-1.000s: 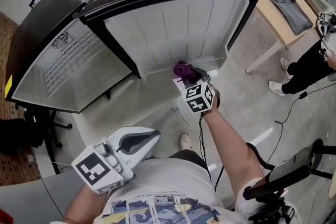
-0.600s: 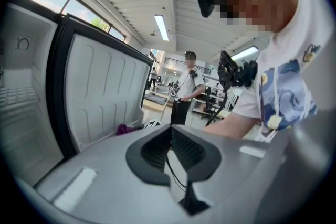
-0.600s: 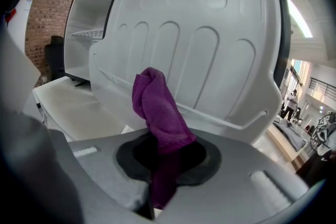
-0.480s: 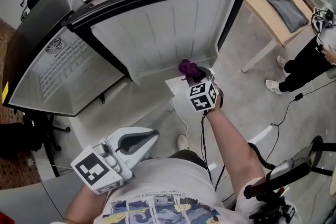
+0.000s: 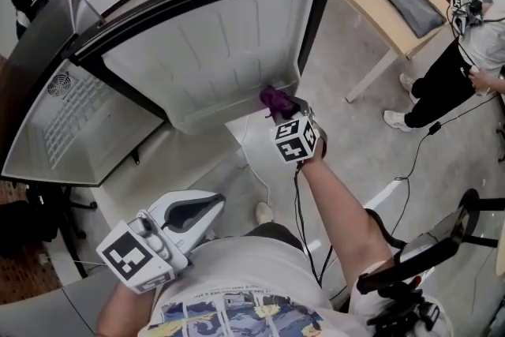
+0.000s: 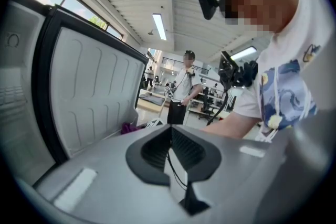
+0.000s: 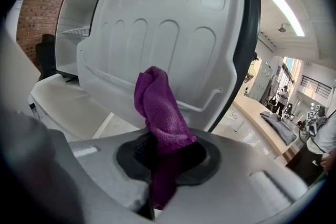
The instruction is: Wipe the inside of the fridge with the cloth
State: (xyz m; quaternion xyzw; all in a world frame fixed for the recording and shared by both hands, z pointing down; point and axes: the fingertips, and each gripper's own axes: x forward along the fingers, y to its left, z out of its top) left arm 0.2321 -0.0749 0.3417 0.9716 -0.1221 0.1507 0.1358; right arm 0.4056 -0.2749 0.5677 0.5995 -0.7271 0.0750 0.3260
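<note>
Cloth, purple, clenched between the jaws of right gripper, held near lower rail of white inner side of open fridge door. Left gripper low by the body, well apart from the door, jaws pressed together, nothing between.

Head view looks steeply down; 3 views share the fridge door.
</note>
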